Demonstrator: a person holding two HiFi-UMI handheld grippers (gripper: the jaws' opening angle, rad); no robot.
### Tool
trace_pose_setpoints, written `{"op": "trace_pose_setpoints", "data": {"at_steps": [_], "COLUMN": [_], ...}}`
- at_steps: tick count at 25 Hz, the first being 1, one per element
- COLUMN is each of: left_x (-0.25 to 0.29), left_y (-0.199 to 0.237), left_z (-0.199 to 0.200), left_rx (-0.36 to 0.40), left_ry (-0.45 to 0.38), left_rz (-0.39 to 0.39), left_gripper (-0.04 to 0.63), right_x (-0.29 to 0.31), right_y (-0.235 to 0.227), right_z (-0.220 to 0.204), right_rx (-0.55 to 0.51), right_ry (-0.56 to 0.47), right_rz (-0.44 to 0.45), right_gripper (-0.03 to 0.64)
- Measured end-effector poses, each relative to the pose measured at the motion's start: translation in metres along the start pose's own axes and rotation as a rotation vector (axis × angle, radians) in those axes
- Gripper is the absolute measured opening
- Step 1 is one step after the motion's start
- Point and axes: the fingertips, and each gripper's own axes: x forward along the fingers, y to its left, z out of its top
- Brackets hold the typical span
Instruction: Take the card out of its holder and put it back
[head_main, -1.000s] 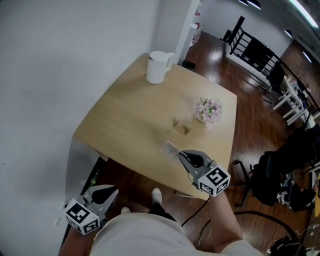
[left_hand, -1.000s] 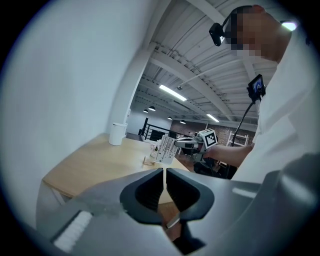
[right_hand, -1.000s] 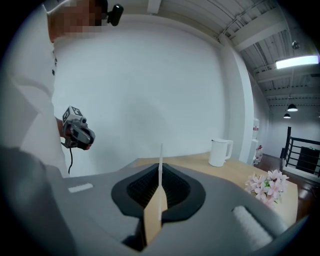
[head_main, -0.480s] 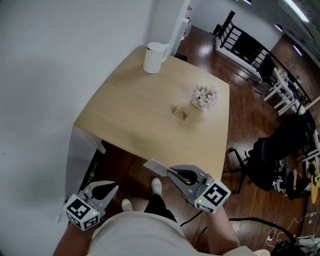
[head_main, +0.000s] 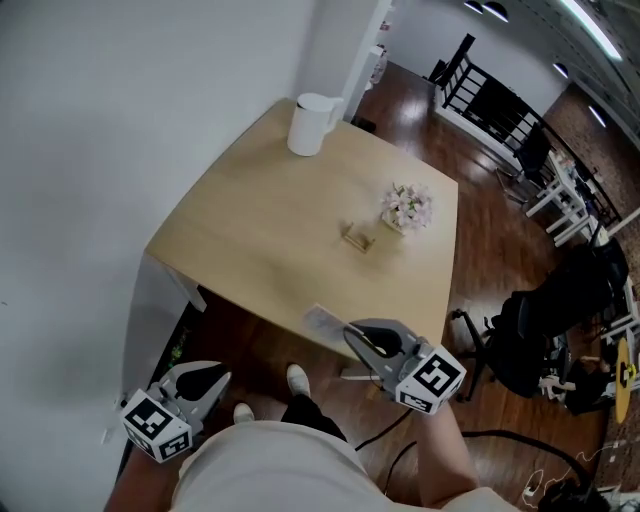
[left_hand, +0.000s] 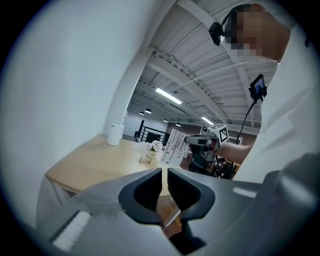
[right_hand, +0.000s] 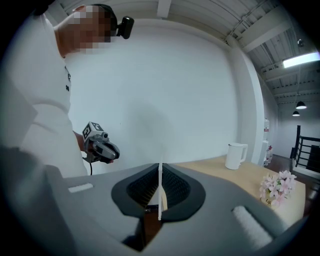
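Two grippers sit close to our body. The left gripper (head_main: 213, 380) hangs low by our hip, its jaws drawn almost together on nothing. The right gripper (head_main: 352, 331) pinches the card (head_main: 325, 322) by one end, at about the near edge of the table (head_main: 250, 230). In the right gripper view the card (right_hand: 160, 185) stands edge-on between the pressed pads. We judge it light, thin, slightly bendy and slick, so it is best held flat-faced near one short edge, leaving the far edge free for the slot. Farther out, the small wooden holder (head_main: 357, 238) waits mid-table, apparently empty, near the flowers (head_main: 406, 205). A white jug (head_main: 312, 124) stands at the far corner.
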Motion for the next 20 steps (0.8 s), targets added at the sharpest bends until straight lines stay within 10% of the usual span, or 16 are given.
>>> {"op": "trace_pose_setpoints", "data": {"at_steps": [20], "left_x": [0.129], "left_y": [0.037], "left_z": [0.061], "left_rx": [-0.031], "left_ry": [-0.008], "left_rz": [0.142], "left_gripper": [0.04], "right_x": [0.004], "right_y": [-0.298], "right_z": [-0.049], "right_rx": [0.0], "right_ry": [0.027], "right_rz": [-0.113], "right_gripper": [0.021]}}
